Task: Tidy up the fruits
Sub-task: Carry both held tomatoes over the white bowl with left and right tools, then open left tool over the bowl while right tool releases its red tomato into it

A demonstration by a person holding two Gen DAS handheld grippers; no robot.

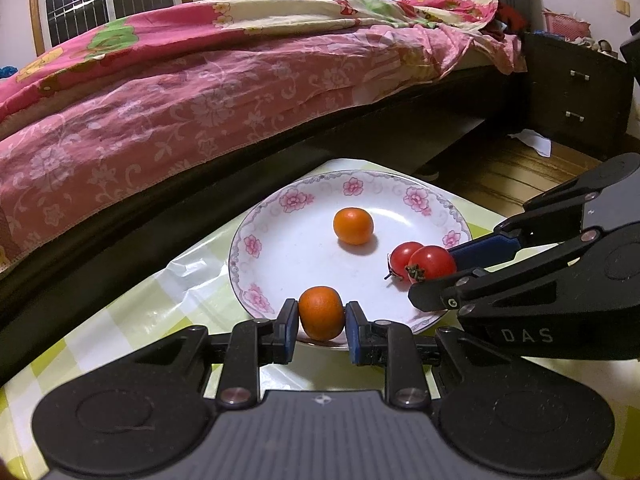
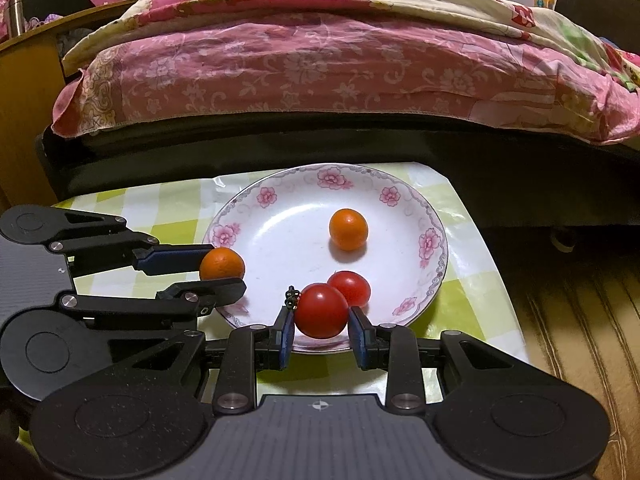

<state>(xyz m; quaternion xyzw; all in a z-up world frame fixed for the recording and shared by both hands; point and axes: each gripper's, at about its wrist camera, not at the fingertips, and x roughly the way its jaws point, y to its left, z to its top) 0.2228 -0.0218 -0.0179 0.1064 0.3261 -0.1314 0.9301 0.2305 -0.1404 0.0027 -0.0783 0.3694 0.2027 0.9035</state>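
A white plate (image 1: 304, 264) with a pink flower rim sits on a green-checked tablecloth. My left gripper (image 1: 321, 320) is shut on a small orange (image 1: 321, 317) at the plate's near rim; from the right wrist that orange (image 2: 221, 264) and gripper (image 2: 224, 270) show at the plate's left edge. My right gripper (image 2: 321, 322) is shut on a red cherry tomato (image 2: 321, 310), seen from the left wrist as the tomato (image 1: 434, 262) at the plate's right side. A second tomato (image 2: 352, 286) lies on the plate just behind it. Another orange (image 2: 348, 229) rests near the plate's middle.
A bed with a pink floral quilt (image 1: 200, 80) runs close behind the small table (image 2: 472, 280). A dark nightstand (image 1: 576, 92) stands to the right on the wooden floor (image 2: 580, 340). The table edge drops off just right of the plate.
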